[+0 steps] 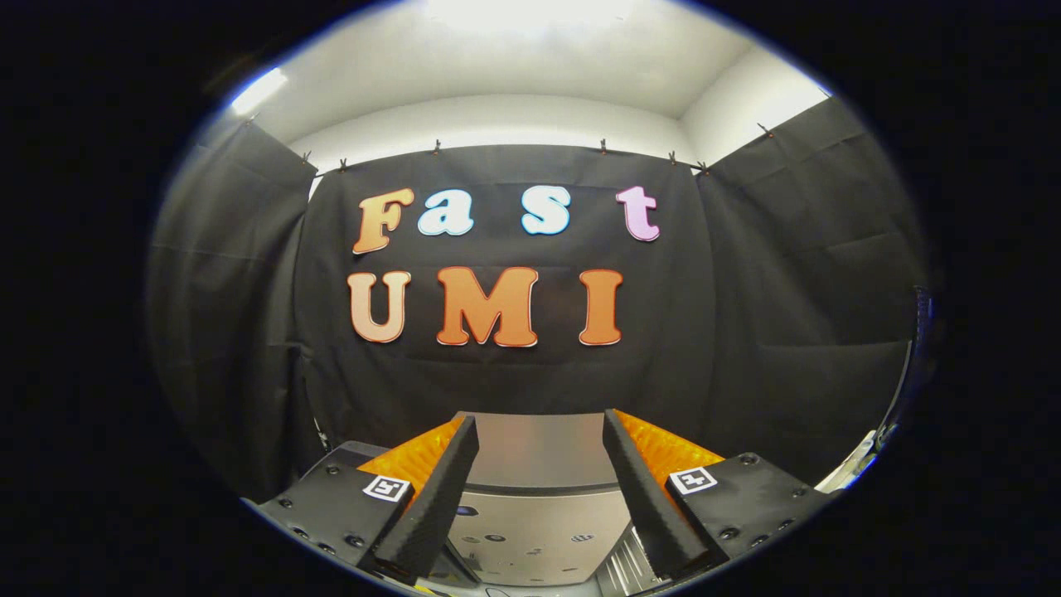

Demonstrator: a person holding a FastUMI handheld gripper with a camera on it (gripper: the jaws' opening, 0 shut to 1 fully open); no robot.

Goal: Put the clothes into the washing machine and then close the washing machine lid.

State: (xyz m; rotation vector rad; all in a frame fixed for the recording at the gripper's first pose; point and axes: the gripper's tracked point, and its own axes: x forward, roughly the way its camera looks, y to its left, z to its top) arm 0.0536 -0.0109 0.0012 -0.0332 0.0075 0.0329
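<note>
Hovering tongs [539, 423] apart above washing machine [539, 464], contents unseen.

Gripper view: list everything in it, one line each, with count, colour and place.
Washing machine: one, silver-grey, below and between the fingers, its flat top running on beyond them toward the wall; dark round marks on the near panel.
Booth wall cloth: black, hung from clips, behind the machine and along both sides.
Room wall and ceiling: white, above the cloth, with bright lights.
Clothes: none that I can make out.
Gripper: one, fingers spread apart and holding nothing, above the machine's top.
</note>
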